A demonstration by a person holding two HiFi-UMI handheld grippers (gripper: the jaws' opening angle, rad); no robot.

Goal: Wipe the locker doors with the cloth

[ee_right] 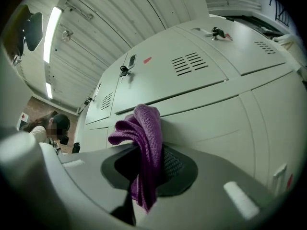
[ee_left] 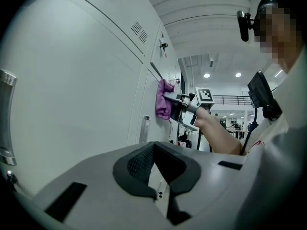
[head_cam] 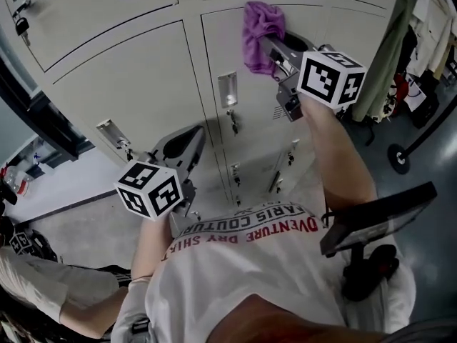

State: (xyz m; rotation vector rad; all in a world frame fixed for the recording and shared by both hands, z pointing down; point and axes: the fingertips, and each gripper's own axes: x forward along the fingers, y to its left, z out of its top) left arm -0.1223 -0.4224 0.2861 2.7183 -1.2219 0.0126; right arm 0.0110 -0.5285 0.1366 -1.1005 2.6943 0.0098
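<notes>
A purple cloth (head_cam: 260,33) is pinched in my right gripper (head_cam: 275,52) and lies against the top of a pale grey locker door (head_cam: 246,113). In the right gripper view the cloth (ee_right: 144,128) bunches up over the jaws and hangs down between the shut pads of the right gripper (ee_right: 148,150), against the door (ee_right: 211,123). My left gripper (head_cam: 187,145) hangs lower and to the left, shut and holding nothing, close to another door (head_cam: 128,84). The left gripper view shows its closed tips (ee_left: 153,150), with the cloth (ee_left: 164,104) and the right gripper (ee_left: 184,107) beyond.
Recessed handles (head_cam: 228,90) and small padlocks (head_cam: 233,123) stick out from the doors. Clothes (head_cam: 396,45) hang at the right, over a stand's wheeled base (head_cam: 398,158). A dark screen (head_cam: 378,216) sits on the person's chest. Another person (head_cam: 43,284) is at the lower left.
</notes>
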